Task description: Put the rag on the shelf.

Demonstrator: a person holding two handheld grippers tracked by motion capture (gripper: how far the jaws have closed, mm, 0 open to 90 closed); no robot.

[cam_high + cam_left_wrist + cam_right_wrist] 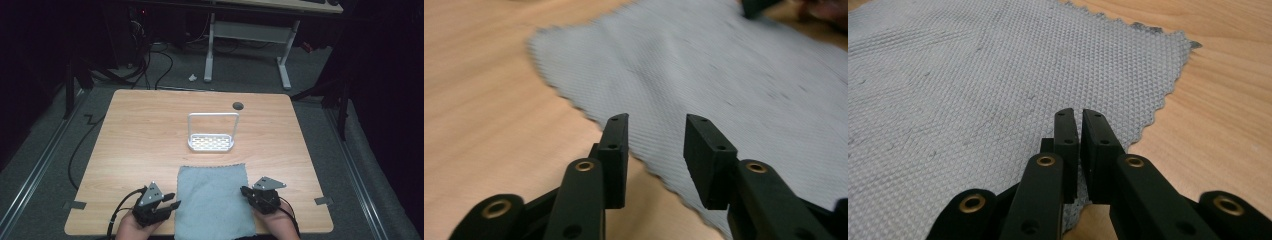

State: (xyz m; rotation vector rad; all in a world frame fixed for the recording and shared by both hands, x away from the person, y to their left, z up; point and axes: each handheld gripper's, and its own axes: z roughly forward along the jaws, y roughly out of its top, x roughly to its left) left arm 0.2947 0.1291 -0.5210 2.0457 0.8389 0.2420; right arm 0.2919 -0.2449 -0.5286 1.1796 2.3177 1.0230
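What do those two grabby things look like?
Both tongs, left and right, are black, with two flat, blocky jaws joined by brass-ringed pivots. Each carries a grey three-cornered plate on top, and a black cable trails back from it. No sleeves show.

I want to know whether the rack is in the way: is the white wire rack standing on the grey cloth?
No, in the high view the white wire rack stands on bare table beyond the grey cloth, with wood showing between them.

Bright lit table (135, 130), dark surroundings, left gripper view motion-blurred
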